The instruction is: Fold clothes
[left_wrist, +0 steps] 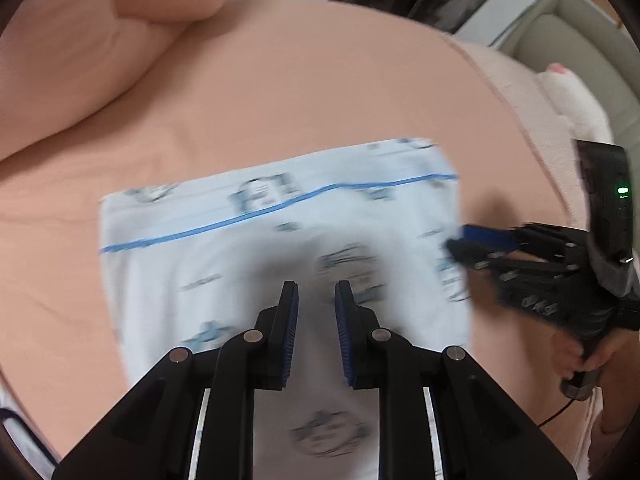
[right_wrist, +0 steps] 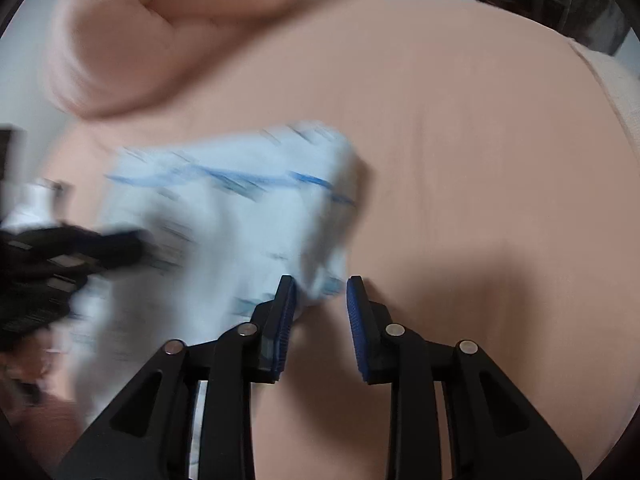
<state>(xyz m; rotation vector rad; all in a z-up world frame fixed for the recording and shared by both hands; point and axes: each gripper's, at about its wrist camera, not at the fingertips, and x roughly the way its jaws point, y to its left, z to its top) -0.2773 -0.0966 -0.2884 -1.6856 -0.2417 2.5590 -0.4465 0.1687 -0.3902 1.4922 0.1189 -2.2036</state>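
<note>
2 grippers: left gripper (left_wrist: pixel 316 286) slightly parted, empty; right gripper (right_wrist: pixel 321 280) slightly parted, empty
Garment: pale blue cloth (left_wrist: pixel 280 248), flat on pink bed (left_wrist: pixel 320 80)

1. The pale blue garment (left_wrist: pixel 280 248) is smeared by motion in both views, so its dark printed figures cannot be read.
2. In the left wrist view, the near part of the garment is hidden behind the left hand-held gripper (left_wrist: pixel 316 292).
3. In the right wrist view, the left hand-held gripper (right_wrist: pixel 72 252) is a dark blur at the left edge, partly cut off; its jaws cannot be told.
4. The person's hand (left_wrist: pixel 580 360) is mostly hidden behind the right hand-held gripper (left_wrist: pixel 460 244).
5. The white plush object (left_wrist: pixel 568 96) at the far right is too unclear to name.
6. The pink bedding heap (right_wrist: pixel 160 40) is blurred.
</note>
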